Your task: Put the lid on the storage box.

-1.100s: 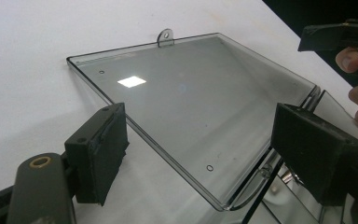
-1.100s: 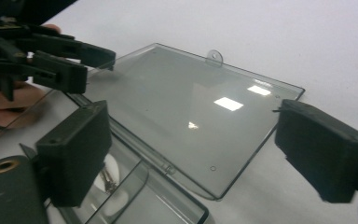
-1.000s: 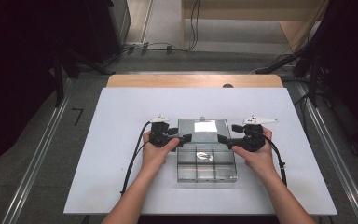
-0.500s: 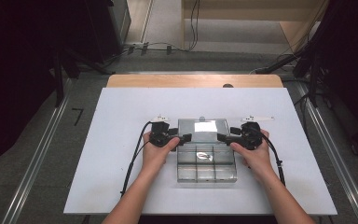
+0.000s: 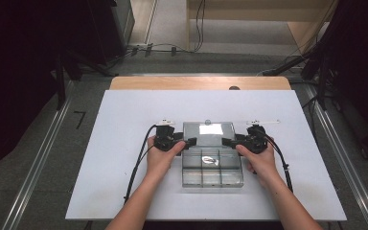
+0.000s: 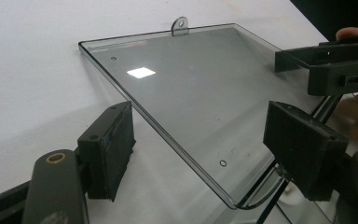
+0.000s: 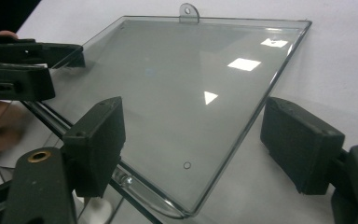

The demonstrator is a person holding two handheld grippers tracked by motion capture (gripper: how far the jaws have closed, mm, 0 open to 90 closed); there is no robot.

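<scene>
Clear lid (image 5: 208,130) swung open, tilted behind its compartmented clear box (image 5: 212,170), small tab at the far edge.

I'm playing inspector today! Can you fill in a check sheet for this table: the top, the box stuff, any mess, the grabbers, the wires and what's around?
Surface: white table top, bare around the work.
Job's things: clear compartment box; its clear lid folded back, tab at far edge; small item inside, too small to identify.
Clutter: nothing seen.
Grippers: left gripper and right gripper straddle the lid's side edges; jaws have just been closing, pads not yet pressing.
Cables: black cable trails from each gripper.
Surroundings: grey floor, floor wires, dark equipment.
</scene>
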